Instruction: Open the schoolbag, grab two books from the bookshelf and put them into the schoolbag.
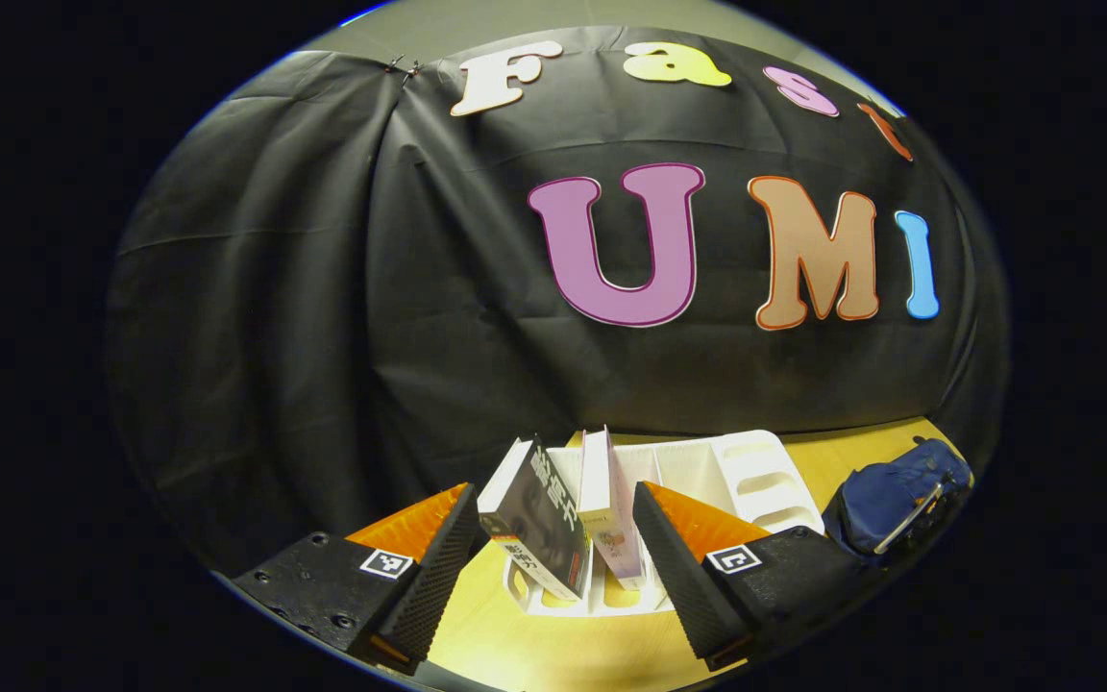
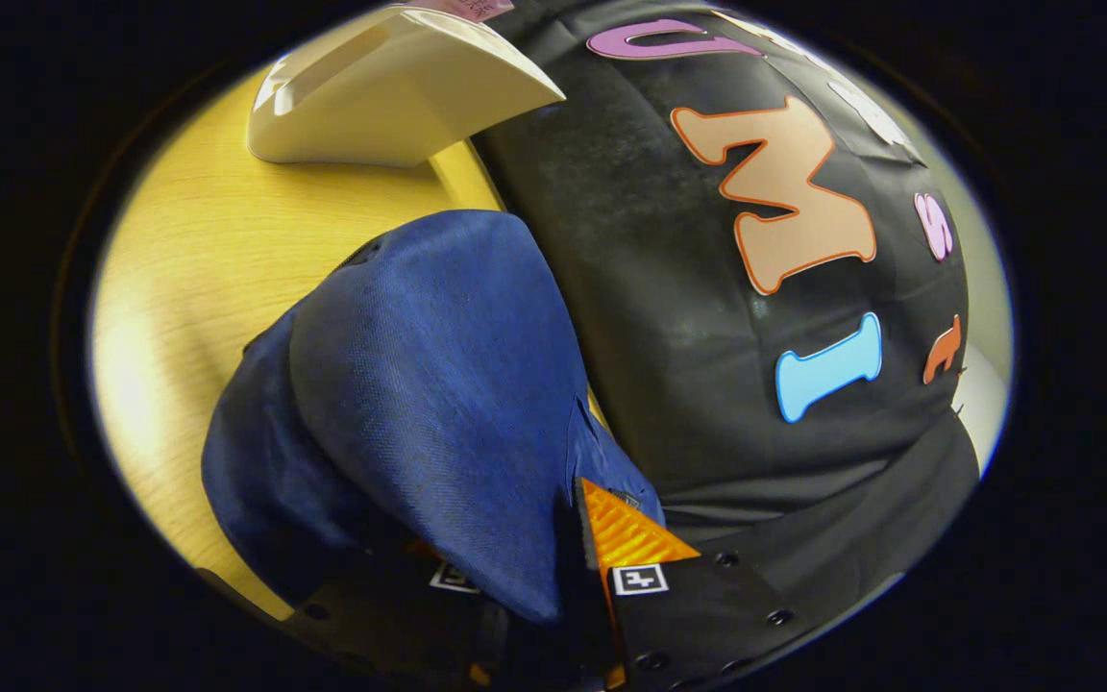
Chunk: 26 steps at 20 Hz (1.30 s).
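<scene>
Two books stand upright in the white bookshelf rack point(image 1: 750, 471): a dark-covered book point(image 1: 539, 524) and a white book point(image 1: 608, 505) beside it. My left gripper point(image 1: 552, 500) is open, one finger on each outer side of the pair, apart from the covers. The blue schoolbag point(image 1: 885, 500) lies at the right on the table. In the right gripper view the schoolbag point(image 2: 438, 384) is close up. My right gripper point(image 2: 553, 514) is shut on a fold of its blue cloth, which drapes over and hides the left finger. The orange right finger point(image 2: 626, 533) shows.
The yellow wooden table point(image 2: 188, 250) carries everything. One end of the white bookshelf rack point(image 2: 390, 96) stands just beyond the bag. The black booth cloth hangs close behind rack and bag. A slim metal bar point(image 1: 909, 519) lies across the bag.
</scene>
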Each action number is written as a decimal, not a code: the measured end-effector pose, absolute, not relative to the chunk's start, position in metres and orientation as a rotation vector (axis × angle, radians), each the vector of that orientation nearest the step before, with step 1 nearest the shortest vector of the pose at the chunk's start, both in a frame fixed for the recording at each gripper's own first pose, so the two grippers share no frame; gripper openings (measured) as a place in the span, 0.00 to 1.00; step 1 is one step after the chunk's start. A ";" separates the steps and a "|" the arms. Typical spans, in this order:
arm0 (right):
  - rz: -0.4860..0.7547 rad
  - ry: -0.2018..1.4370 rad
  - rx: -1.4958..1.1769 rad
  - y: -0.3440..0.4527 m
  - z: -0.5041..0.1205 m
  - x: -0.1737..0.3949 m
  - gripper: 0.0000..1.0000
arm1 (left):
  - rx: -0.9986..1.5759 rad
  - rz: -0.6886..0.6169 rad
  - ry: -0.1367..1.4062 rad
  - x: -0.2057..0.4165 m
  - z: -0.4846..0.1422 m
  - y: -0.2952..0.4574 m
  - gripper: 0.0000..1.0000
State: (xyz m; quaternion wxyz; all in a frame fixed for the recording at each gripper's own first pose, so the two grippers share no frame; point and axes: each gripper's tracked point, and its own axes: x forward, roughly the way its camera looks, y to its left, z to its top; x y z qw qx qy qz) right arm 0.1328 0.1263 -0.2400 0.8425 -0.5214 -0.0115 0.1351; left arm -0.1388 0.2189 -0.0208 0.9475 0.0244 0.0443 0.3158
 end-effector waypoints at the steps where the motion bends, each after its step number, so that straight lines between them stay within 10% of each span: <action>1: 0.276 -0.030 -1.113 0.125 -0.237 0.131 0.17 | 0.054 0.634 0.091 -0.135 -0.017 0.220 0.94; 26: 0.293 0.090 -0.840 0.095 -0.173 0.139 0.08 | -0.296 0.315 0.886 -0.006 -0.111 0.268 0.89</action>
